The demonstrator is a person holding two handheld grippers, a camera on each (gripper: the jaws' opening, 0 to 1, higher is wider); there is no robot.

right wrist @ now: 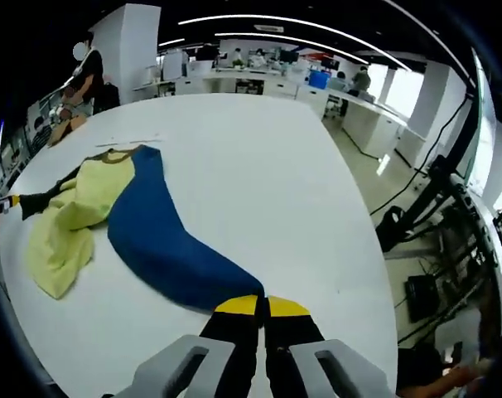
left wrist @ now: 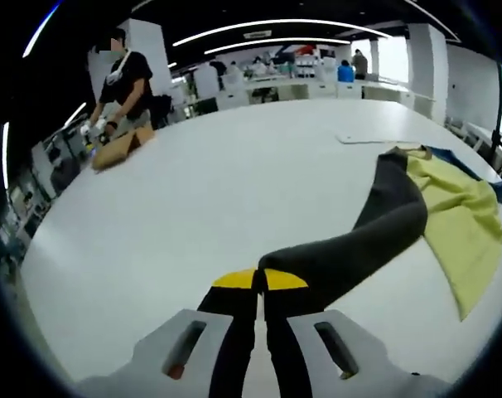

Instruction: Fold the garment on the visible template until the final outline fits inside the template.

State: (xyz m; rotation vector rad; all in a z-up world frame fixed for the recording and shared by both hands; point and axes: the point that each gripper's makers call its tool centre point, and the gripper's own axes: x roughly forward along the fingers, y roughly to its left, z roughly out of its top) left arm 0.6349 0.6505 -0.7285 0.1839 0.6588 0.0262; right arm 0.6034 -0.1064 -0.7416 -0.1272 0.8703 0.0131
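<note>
Garment (right wrist: 110,215) work looks barely begun: the shirt lies spread and rumpled on the white table (right wrist: 259,166), yellow body bunched between a dark sleeve (left wrist: 375,232) and a blue sleeve (right wrist: 172,253), with no fold that I can make out, so all the folding remains. The left gripper (left wrist: 259,280) is pinched on the dark sleeve's cuff and the right gripper (right wrist: 262,307) on the blue one's. Beyond the garment's collar, the left gripper view shows a flat pale sheet (left wrist: 375,138), perhaps the template, and a person (left wrist: 123,83) at the table's far edge.
</note>
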